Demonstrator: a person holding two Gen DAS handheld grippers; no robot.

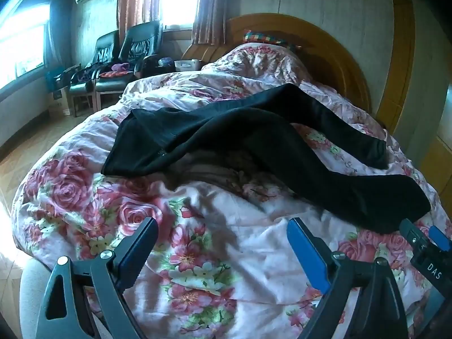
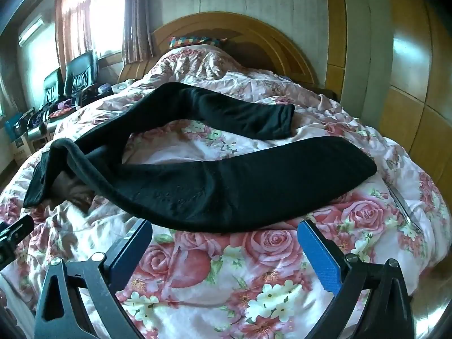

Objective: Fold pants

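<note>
The black pants lay unfolded on the floral quilt, legs spread apart, the nearer leg just ahead of the right gripper and crossing its whole width, the waist end off to its left. From the left gripper, the pants lay farther ahead and to its right. Both grippers hovered over the quilt with jaws spread wide, grasping nothing. A wooden headboard stood beyond, black chairs far left.
</note>
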